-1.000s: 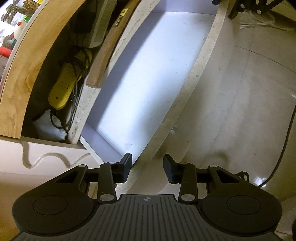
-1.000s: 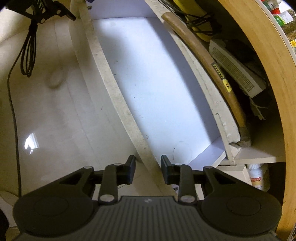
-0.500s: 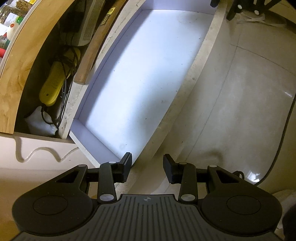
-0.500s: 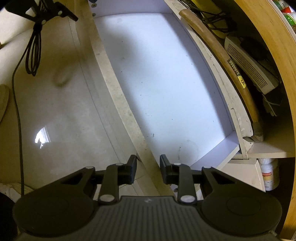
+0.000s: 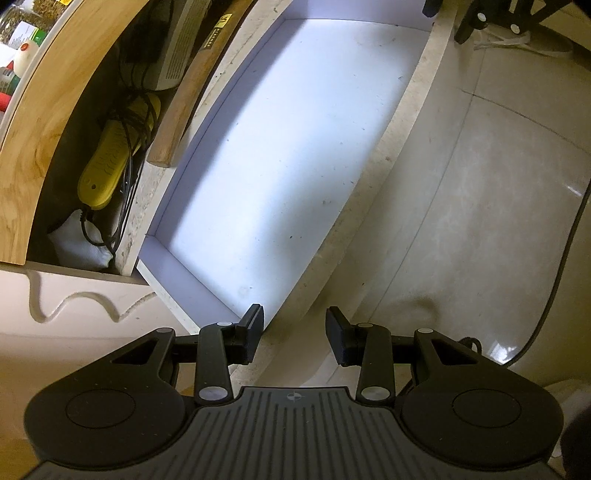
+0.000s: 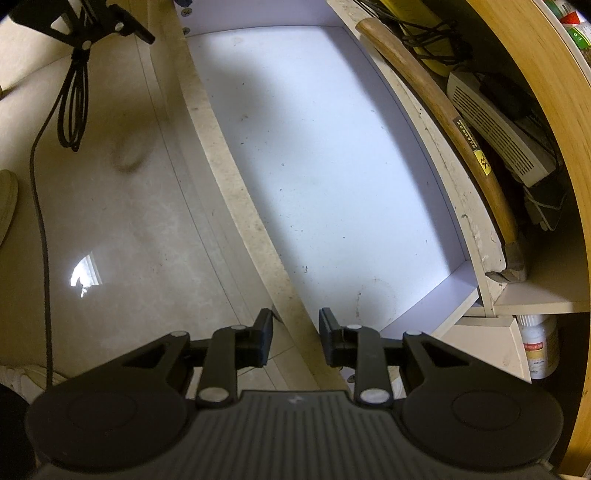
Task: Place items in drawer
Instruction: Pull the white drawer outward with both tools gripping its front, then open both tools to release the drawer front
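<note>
The white drawer (image 5: 295, 155) is pulled out of the wooden cabinet, its floor bare; it also shows in the right wrist view (image 6: 325, 166). My left gripper (image 5: 294, 332) is open and empty, straddling the drawer's front rim (image 5: 373, 192) at one end. My right gripper (image 6: 295, 334) is open and empty, its jaws either side of the same front rim (image 6: 236, 184) at the other end. Behind the drawer lie a wooden-handled hammer (image 6: 458, 122), a yellow device with black cord (image 5: 110, 162) and a white router box (image 6: 495, 125).
Glossy tiled floor (image 5: 480, 221) lies in front of the drawer. A black cable (image 6: 40, 221) runs across it. A black tripod foot (image 6: 85, 26) stands at the far end. A white bottle (image 6: 535, 347) sits on a lower shelf. A white cloth (image 5: 79, 243) lies in the cabinet.
Both grippers have drawn back from the cabinet and the drawer has slid further out, showing more of its floor. Both jaws stay open.
</note>
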Motion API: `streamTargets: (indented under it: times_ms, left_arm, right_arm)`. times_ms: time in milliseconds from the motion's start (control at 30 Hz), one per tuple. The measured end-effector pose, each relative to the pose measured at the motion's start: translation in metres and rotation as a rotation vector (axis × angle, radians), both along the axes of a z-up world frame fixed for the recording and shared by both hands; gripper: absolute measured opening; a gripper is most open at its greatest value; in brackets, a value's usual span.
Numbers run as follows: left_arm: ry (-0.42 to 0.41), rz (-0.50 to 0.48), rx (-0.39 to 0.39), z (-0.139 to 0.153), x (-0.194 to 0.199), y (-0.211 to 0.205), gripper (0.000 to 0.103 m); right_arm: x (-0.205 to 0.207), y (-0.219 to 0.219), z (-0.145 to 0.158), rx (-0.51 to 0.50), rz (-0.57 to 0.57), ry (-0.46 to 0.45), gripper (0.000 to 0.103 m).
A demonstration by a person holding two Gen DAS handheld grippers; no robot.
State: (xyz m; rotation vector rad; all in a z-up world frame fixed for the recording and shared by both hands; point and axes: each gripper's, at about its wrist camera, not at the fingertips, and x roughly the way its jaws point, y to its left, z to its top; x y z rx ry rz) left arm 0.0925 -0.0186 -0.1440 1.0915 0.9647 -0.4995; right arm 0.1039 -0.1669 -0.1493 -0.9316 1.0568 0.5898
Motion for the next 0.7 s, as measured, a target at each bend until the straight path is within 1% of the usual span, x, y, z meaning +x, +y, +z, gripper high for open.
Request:
streamTargets:
  times_ms: [33,233,567,600,633,667,700]
  left_arm:
    - [0.000,0.001,-0.001,0.0000,0.0004,0.0002,0.036]
    - [-0.009,-0.009,-0.002,-0.0005,0.0005,-0.0001,0.031]
    - [-0.011,-0.015,0.003,-0.0016,0.0005,-0.0007,0.032]
    - [-0.012,-0.017,0.005,-0.0021,0.0002,-0.0007,0.035]
    - [-0.016,-0.019,0.008,-0.0028,-0.0002,-0.0008,0.048]
    - [-0.023,-0.022,0.013,-0.0034,-0.0008,-0.0011,0.057]
    - [-0.029,-0.025,0.018,-0.0041,-0.0013,-0.0015,0.080]
  right_arm:
    - [-0.0012,0.0063,0.0004,0.001,-0.019,-0.002,0.029]
    - [-0.0016,0.0073,0.0002,-0.002,-0.014,-0.006,0.029]
    - [-0.0011,0.0057,0.0012,-0.001,-0.010,-0.006,0.029]
    - [-0.0010,0.0055,0.0015,-0.001,-0.010,-0.007,0.030]
    - [-0.0006,0.0049,0.0017,0.001,-0.011,-0.007,0.030]
    - [-0.0002,0.0044,0.0020,0.006,-0.016,-0.008,0.032]
    - [0.0007,0.0035,0.0022,0.018,-0.025,-0.010,0.040]
